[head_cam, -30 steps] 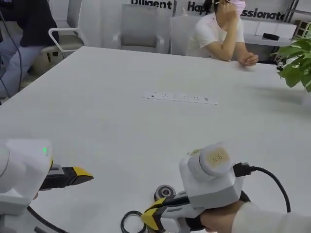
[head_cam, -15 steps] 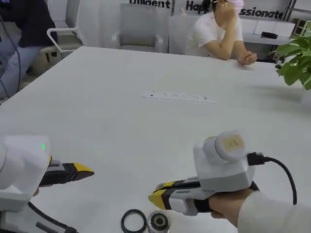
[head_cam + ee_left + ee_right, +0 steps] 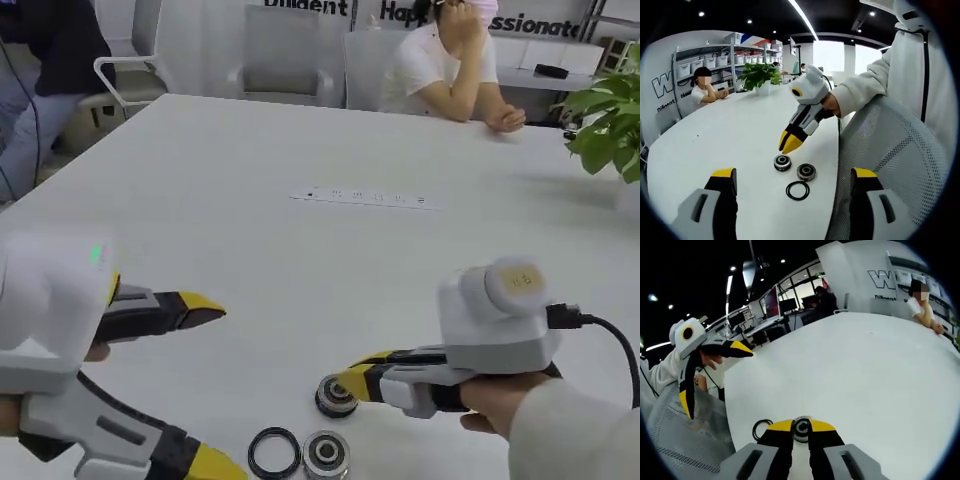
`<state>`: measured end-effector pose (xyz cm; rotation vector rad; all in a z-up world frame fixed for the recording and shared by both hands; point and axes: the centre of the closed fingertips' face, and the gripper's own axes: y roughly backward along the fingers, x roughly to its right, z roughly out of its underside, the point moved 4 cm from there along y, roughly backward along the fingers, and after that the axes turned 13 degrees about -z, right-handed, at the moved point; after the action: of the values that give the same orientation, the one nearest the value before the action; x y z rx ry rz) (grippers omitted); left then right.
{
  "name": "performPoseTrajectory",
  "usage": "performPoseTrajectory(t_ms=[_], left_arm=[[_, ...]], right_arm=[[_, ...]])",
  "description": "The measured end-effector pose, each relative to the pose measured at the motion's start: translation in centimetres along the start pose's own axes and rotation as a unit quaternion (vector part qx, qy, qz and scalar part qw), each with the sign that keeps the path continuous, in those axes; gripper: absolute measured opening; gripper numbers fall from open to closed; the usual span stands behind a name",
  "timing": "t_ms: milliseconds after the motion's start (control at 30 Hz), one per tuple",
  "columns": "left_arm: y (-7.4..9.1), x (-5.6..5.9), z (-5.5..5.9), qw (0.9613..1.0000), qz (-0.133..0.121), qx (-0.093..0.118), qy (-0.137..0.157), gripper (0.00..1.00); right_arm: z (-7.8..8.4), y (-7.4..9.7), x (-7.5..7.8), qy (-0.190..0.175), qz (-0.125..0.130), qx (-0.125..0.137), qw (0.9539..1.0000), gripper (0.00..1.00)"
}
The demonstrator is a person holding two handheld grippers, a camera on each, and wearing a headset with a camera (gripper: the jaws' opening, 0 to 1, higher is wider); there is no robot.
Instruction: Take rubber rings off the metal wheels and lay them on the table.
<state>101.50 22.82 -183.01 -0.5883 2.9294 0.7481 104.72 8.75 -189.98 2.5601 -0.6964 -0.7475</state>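
Lying on the white table (image 3: 300, 140), near its front edge, are two metal wheels and one loose rubber ring (image 3: 275, 453). The first wheel (image 3: 335, 398) carries a dark outer band. The second wheel (image 3: 326, 452) shows a bright metal rim and sits nearer the person, just beside the rubber ring, which lies flat to its left in the head view.

The right gripper (image 3: 348, 382) is held low over the table with its yellow-tipped jaws drawn together and gripping nothing. Its tips point at the first wheel and sit right at its edge; the left gripper view shows them slightly above the wheel, and contact cannot be confirmed.

The left gripper (image 3: 212, 385) is held off to the left, well apart from the three parts. Its jaws are spread wide and hold nothing.

A power strip (image 3: 365, 198) is set into the middle of the table. A seated person (image 3: 450, 70) leans on the far edge, and a green plant (image 3: 610, 125) stands at the far right.
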Motion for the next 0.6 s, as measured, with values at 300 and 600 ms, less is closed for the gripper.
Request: performPoseTrajectory(t_ms=[300,600], left_arm=[[-2.4,-1.8,-3.7,0.9973,0.0,0.018,-0.07,0.89],[-7.0,-3.1,-5.0,0.9965,-0.017,0.028,-0.077,0.78]], right_arm=[[0.7,0.1,0.3,0.006,-0.001,-0.011,0.9999,0.18],[1.8,-0.2,0.5,0.027,0.0,-0.043,0.9987,0.19]])
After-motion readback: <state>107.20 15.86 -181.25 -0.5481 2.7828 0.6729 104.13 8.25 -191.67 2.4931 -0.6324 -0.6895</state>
